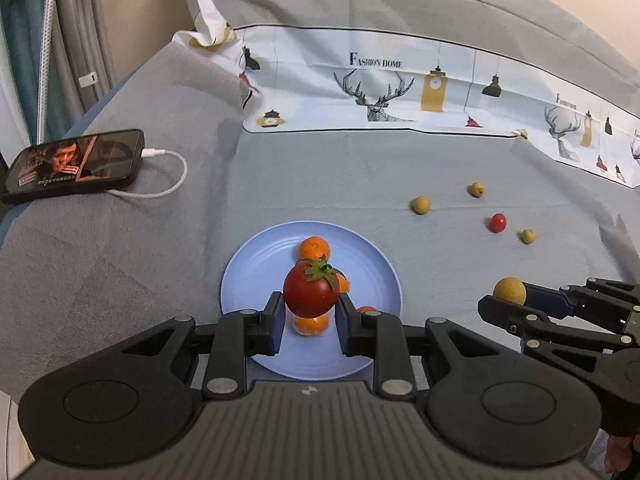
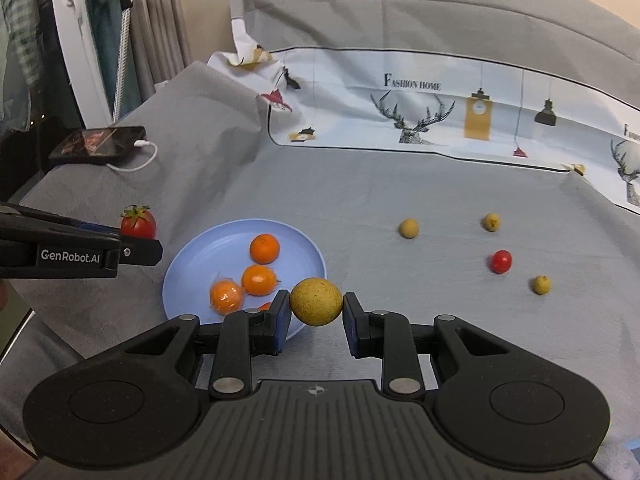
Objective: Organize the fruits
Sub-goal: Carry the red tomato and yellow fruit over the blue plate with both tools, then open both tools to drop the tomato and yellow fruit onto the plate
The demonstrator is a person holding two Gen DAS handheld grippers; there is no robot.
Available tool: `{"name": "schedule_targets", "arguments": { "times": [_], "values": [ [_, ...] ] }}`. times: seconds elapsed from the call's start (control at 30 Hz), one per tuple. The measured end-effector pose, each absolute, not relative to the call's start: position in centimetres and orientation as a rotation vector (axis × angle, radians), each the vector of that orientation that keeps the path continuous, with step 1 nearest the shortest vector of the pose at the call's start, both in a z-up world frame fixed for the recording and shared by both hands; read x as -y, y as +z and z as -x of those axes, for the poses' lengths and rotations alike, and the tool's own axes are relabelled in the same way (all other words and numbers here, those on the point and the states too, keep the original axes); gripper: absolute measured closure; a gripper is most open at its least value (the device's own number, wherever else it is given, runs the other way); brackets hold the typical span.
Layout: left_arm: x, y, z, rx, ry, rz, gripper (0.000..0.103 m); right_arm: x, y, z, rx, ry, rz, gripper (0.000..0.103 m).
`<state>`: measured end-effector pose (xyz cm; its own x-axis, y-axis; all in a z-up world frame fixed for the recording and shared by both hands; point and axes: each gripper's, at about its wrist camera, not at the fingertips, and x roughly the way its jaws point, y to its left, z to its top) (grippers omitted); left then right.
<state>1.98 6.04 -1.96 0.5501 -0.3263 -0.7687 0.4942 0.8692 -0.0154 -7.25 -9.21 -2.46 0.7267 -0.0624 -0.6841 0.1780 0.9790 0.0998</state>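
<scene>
My left gripper (image 1: pixel 311 312) is shut on a red tomato (image 1: pixel 311 289) with a green stem and holds it above the blue plate (image 1: pixel 248 272). Several oranges (image 2: pixel 264 248) lie on the plate (image 2: pixel 188 264). My right gripper (image 2: pixel 316 312) is shut on a tan round fruit (image 2: pixel 316 301), held just right of the plate's edge. The left gripper with the tomato (image 2: pixel 138 222) shows at the left of the right wrist view. The right gripper with its tan fruit (image 1: pixel 509 290) shows at the right of the left wrist view.
Three small tan fruits (image 2: pixel 409 227) (image 2: pixel 491 222) (image 2: pixel 541 284) and a small red tomato (image 2: pixel 501 261) lie on the grey cloth to the right. A phone (image 1: pixel 76 164) on a white cable lies at the far left. A printed cloth (image 1: pixel 380 84) lies behind.
</scene>
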Motion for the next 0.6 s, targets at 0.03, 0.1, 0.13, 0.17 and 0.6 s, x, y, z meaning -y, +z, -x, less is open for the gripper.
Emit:
{"name": "schedule_targets", "arguments": {
  "times": [0.03,0.1,0.13,0.17,0.6],
  "values": [
    [-6.1,-2.2,-2.2,-0.865,-0.488,-0.212,0.074,9.1,-2.6,7.0,-0.749,-0.129,-0.162,0.074],
    [-6.1,-2.6,-2.7,-0.874,-0.483,-0.212,0.074,8.9,-2.8,6.4,-0.756,-0.123,-0.159,0.074],
    [-6.1,-2.8,-2.9,-0.88,-0.481,-0.211,0.074,8.8,-2.9,6.1,-0.76,-0.118,-0.159,0.074],
    [-6.1,-3.0,-3.2,-0.886,-0.481,-0.21,0.074,8.7,-3.0,5.8,-0.764,-0.113,-0.158,0.074],
    [-5.4,-5.3,-6.0,-0.903,-0.473,-0.233,0.074,7.2,-5.2,2.0,-0.822,-0.054,-0.125,0.074]
  ]
}}
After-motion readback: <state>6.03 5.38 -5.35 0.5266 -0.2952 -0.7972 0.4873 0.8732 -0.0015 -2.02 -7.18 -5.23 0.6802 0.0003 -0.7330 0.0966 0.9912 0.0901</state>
